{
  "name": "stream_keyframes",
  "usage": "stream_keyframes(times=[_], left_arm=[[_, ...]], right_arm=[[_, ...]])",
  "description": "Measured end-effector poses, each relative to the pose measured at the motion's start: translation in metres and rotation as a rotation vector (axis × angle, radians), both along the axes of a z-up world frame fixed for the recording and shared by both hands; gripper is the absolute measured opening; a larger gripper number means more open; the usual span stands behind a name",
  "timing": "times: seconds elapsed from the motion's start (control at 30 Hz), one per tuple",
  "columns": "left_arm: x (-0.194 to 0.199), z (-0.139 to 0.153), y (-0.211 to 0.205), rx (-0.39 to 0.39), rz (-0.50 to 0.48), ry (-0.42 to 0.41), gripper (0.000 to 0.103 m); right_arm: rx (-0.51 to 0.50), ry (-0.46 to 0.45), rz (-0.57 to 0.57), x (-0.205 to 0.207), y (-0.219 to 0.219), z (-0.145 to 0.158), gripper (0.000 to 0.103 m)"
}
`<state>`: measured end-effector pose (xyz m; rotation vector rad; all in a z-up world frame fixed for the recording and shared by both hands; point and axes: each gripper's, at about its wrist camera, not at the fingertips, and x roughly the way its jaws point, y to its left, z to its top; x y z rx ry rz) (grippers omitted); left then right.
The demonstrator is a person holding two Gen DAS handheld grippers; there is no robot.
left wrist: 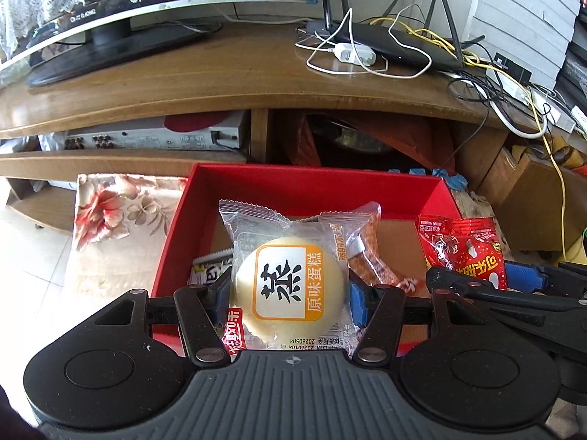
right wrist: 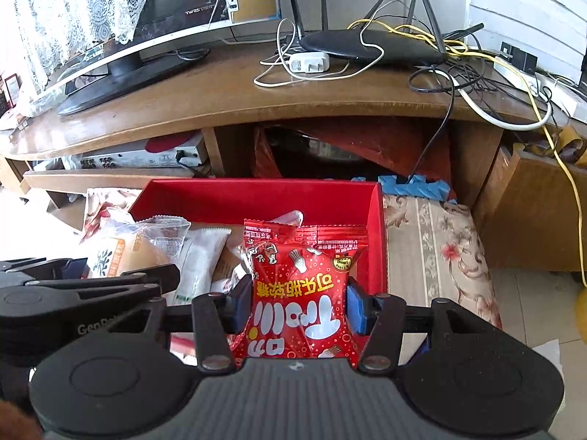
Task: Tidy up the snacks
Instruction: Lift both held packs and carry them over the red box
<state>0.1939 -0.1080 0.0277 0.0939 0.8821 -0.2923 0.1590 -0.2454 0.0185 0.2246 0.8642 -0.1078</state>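
The left gripper clamps the cake packet; the right gripper clamps the red candy bag; the red box lies at twelve o'clock, under both.

From my left gripper, the cake packet between its pads hides most of the orange-wrapped snack behind it and the striped packet to its left. From my right gripper, the red candy bag covers the red box floor ahead. The small print on both wrappers is too fine for me to read.
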Motion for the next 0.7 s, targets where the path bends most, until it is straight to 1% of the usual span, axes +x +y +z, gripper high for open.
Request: stream_keyframes(times=[0.3, 0.7], left_arm=[[0.019, -0.008, -0.007, 0.013, 0.015, 0.006, 0.065], [0.038, -0.026, -0.009, 0.039, 0.045, 0.033, 0.064]], right_arm=[[-0.004, 0.003, -0.001, 0.02, -0.005, -0.01, 0.05], [-0.01, 0.03, 0.016, 0.043, -0.007, -0.032, 0.05]])
